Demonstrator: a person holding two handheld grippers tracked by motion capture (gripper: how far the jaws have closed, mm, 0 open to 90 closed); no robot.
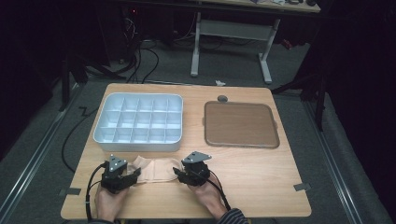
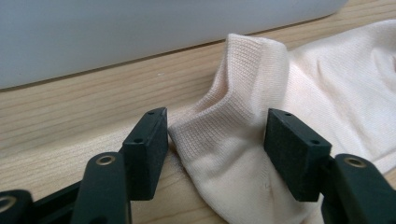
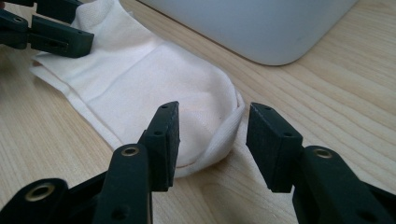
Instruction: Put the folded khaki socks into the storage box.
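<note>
I set left gripper (image 2: 215, 140) agape around sock (image 1: 156, 169) cuff, right gripper (image 3: 212, 140) agape at toe: ready to pinch both ends, nothing held.

A pale peach sock (image 1: 156, 169) lies flat near the table's (image 1: 261, 186) front edge, left of centre — stretched out sideways along that edge, just in front of the white divided box (image 1: 139, 122). Its ribbed cuff end (image 2: 243, 93) is rumpled and lifted — the rounded toe end (image 3: 219, 121) rests on the wood.

Sock (image 1: 156, 169) before divided box (image 1: 139, 122); flat tray (image 1: 240, 124) right of box.
</note>
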